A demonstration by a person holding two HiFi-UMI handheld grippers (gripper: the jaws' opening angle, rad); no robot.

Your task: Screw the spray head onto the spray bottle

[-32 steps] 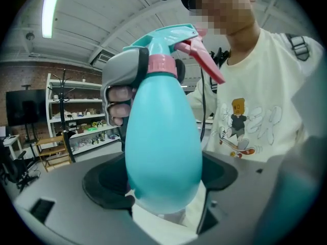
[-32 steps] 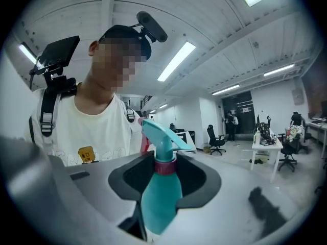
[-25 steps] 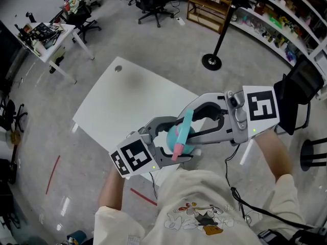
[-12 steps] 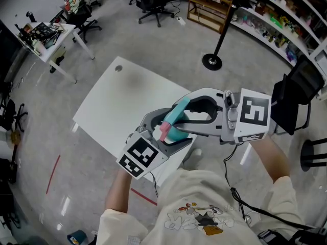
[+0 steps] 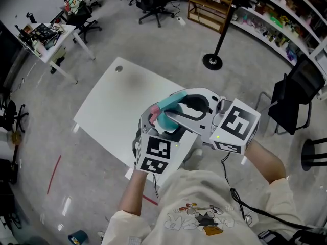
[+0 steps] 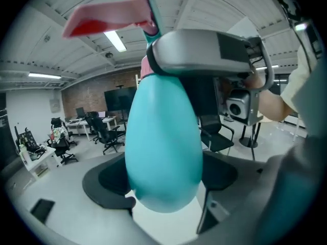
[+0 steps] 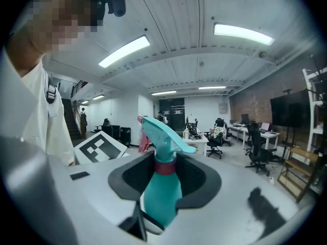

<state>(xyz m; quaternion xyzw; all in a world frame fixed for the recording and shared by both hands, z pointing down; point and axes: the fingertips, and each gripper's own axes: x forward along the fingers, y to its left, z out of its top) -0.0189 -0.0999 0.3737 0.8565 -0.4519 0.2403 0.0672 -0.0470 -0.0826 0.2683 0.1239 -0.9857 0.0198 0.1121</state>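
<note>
Head view shows us holding both tools up in the air above the white counter [image 5: 112, 101], close to our chest, so nothing of the task rests on the counter. The left claw [image 6: 163, 185] is clamped on the fat belly of the teal spray bottle [image 6: 163, 137], one pad on each side. We think it holds there because the belly is the widest, steadiest part, and it keeps the bottle from spinning. The right claw [image 7: 164, 180] is closed around the thin top part, right at the red collar [image 7: 164, 167] of the spray head [image 7: 166, 131]. That is the ring that has to turn, so it makes sense to pinch it there. The spray head already sits on top of the bottle, with its pink trigger [image 6: 107, 17] sticking out to one side. We cannot tell if it is screwed on tight yet. The two claws come at the bottle from different sides, so one can twist while the other stays firm. We guess a slip of the smooth belly is the main thing to watch for.
</note>
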